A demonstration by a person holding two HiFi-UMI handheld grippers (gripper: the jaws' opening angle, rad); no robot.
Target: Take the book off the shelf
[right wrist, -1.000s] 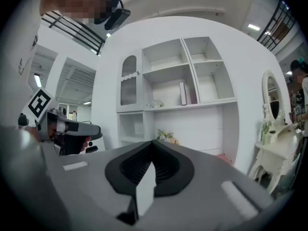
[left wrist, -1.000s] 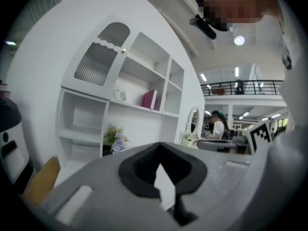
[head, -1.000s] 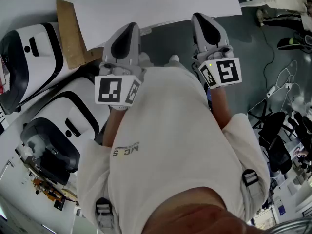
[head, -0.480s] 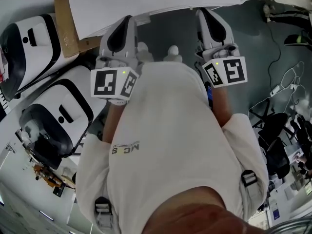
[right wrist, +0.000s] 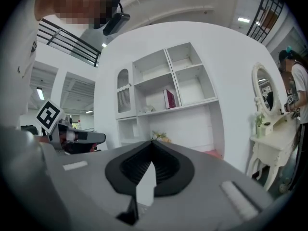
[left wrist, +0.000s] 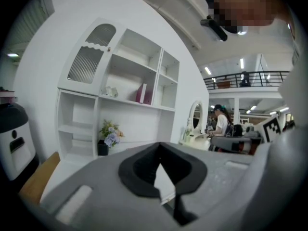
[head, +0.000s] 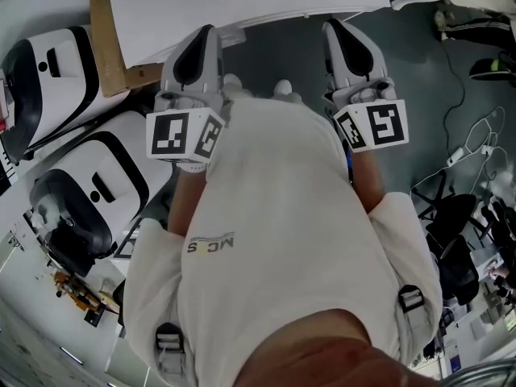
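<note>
A dark pink book (left wrist: 142, 93) stands upright on the middle shelf of a tall white shelf unit (left wrist: 120, 114), some way ahead of me. The right gripper view shows the same book (right wrist: 168, 99) on the same shelf unit (right wrist: 192, 114). My left gripper (left wrist: 160, 148) is shut with nothing in it and points toward the shelves. Beside it, my right gripper (right wrist: 151, 146) is also shut and empty. From the head view, the left gripper (head: 193, 63) and the right gripper (head: 351, 55) are level in front of the person's white shirt.
A black pot of flowers (left wrist: 108, 136) sits on a lower shelf. A white dressing table with an oval mirror (right wrist: 269, 124) stands right of the shelves. White machines with black bands (head: 89, 200) and a wooden board (head: 109, 43) lie to the left. Cables and chairs (head: 459, 216) crowd the right.
Both grippers have edged slightly forward and the left one a little to the left. Both stay shut and empty.
</note>
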